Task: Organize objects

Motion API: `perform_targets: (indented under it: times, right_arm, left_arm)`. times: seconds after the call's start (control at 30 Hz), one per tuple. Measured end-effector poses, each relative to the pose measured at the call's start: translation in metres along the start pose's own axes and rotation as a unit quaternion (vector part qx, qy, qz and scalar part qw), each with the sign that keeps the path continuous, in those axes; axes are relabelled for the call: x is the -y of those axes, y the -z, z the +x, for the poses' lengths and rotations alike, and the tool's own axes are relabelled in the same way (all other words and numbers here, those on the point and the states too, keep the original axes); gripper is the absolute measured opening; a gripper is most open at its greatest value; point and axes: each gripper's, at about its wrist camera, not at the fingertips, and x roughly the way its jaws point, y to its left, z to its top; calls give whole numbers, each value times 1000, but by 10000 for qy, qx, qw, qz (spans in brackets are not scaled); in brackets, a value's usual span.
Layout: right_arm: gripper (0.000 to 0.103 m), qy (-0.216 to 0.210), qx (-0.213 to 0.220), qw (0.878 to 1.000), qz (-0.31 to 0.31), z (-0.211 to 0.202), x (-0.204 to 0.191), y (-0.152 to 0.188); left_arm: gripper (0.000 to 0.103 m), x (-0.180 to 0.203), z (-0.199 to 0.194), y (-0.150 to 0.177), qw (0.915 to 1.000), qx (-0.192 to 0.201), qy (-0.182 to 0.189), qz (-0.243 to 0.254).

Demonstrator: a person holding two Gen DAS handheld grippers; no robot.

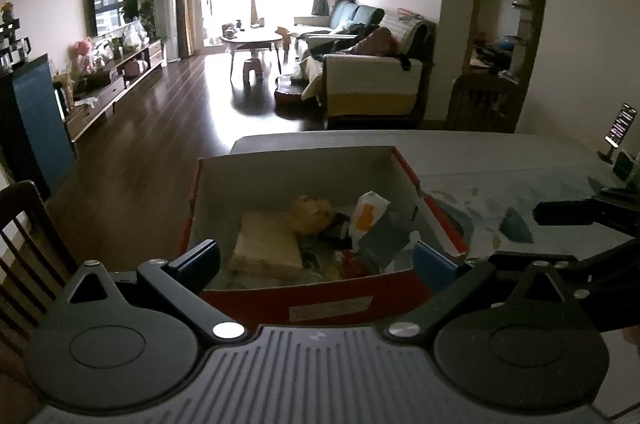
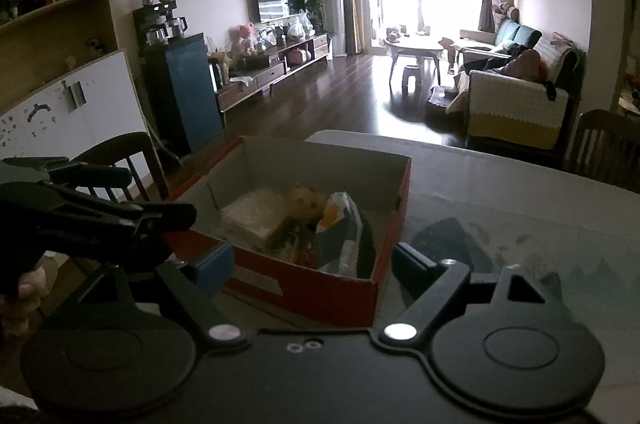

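Observation:
A red cardboard box point(image 1: 320, 300) with a pale inside stands on the table just ahead of both grippers. In it lie a cream block point(image 1: 266, 248), a yellowish lumpy item point(image 1: 312, 214), a white and orange packet point(image 1: 368, 214) and a grey pouch. My left gripper point(image 1: 316, 260) is open, its fingers spread about as wide as the box's near wall, with nothing held. In the right wrist view the same box point(image 2: 320, 288) sits between the open fingers of my right gripper point(image 2: 316, 264), also with nothing held. The cream block point(image 2: 256, 216) and the packet point(image 2: 340, 224) show inside.
The grey patterned table point(image 1: 500, 160) runs to the right of the box. A phone on a stand point(image 1: 620, 124) is at its far right. Dark wooden chairs point(image 2: 120, 160) point(image 2: 604, 140) flank the table. A hand point(image 2: 24, 288) holds the left tool at the right wrist view's left edge.

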Motion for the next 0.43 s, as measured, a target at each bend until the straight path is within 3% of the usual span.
perform_targets:
  times: [0.43]
  right_arm:
    - [86, 55, -68, 9999, 105, 0, 6, 6]
  left_arm:
    - [103, -3, 4, 2, 9998, -143, 46, -86]
